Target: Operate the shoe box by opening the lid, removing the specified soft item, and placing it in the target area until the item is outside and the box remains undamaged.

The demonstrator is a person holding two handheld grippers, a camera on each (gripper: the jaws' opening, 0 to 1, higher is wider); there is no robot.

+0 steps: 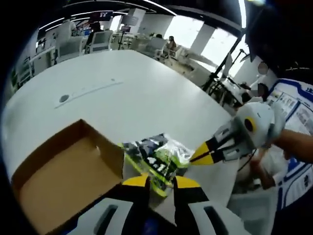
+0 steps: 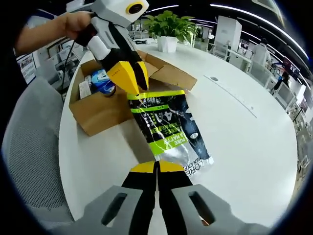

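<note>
A soft packet (image 2: 166, 127), printed black, lime and silver, lies flat on the white table (image 2: 244, 142) beside an open cardboard shoe box (image 2: 98, 115) with its flaps spread. My left gripper (image 2: 139, 88) is shut on the packet's far edge next to the box. My right gripper (image 2: 157, 166) is shut on the packet's near silver edge. In the left gripper view the packet (image 1: 159, 159) runs between my left gripper (image 1: 161, 182) and my right gripper (image 1: 195, 157), which comes in from the right. The box (image 1: 63, 171) sits to the left, showing bare brown card.
A blue item (image 2: 102, 81) and a white item (image 2: 85, 89) remain inside the box. A potted plant (image 2: 168, 29) stands at the table's far side. A grey mesh chair (image 2: 34, 161) sits at the table's edge. A person's hand (image 2: 78, 24) holds the left gripper.
</note>
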